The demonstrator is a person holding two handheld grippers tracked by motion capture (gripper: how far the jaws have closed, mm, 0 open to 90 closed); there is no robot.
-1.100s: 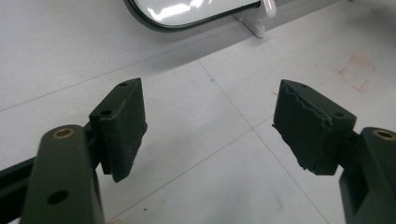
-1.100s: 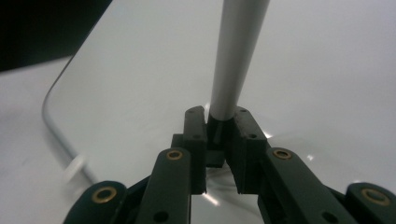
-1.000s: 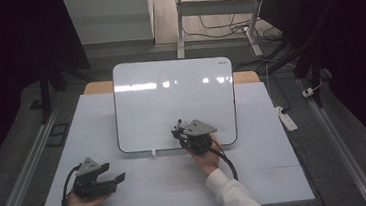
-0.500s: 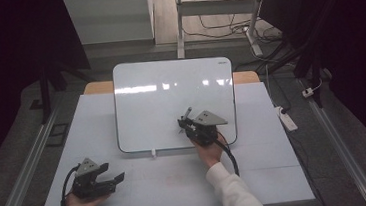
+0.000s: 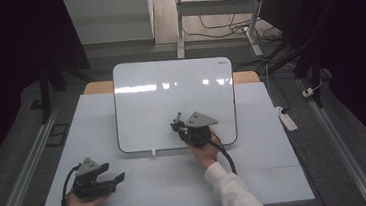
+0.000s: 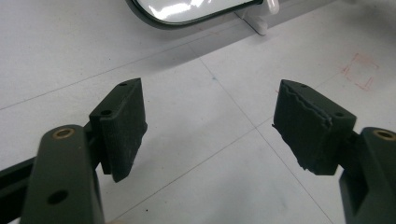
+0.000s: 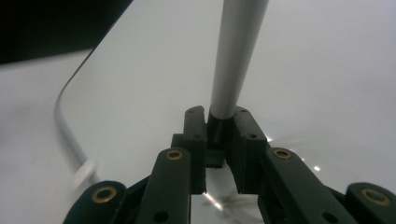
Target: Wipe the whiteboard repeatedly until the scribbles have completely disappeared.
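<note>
With the right tool (image 5: 179, 125) clamped on a slim silver-barrelled marker (image 7: 236, 60) over the glossy white rectangular whiteboard (image 5: 146, 106) at centre frame, light pressure seemed wise, the left tool (image 5: 110, 182) resting apart at lower left.

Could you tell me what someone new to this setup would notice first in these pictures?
First the glossy whiteboard lying in the middle of the white table, its surface bare of writing. Over its lower right part, the right gripper is shut on a marker whose silver barrel rises between the jaws in the right gripper view. The left gripper rests open near the table's front left corner.
</note>
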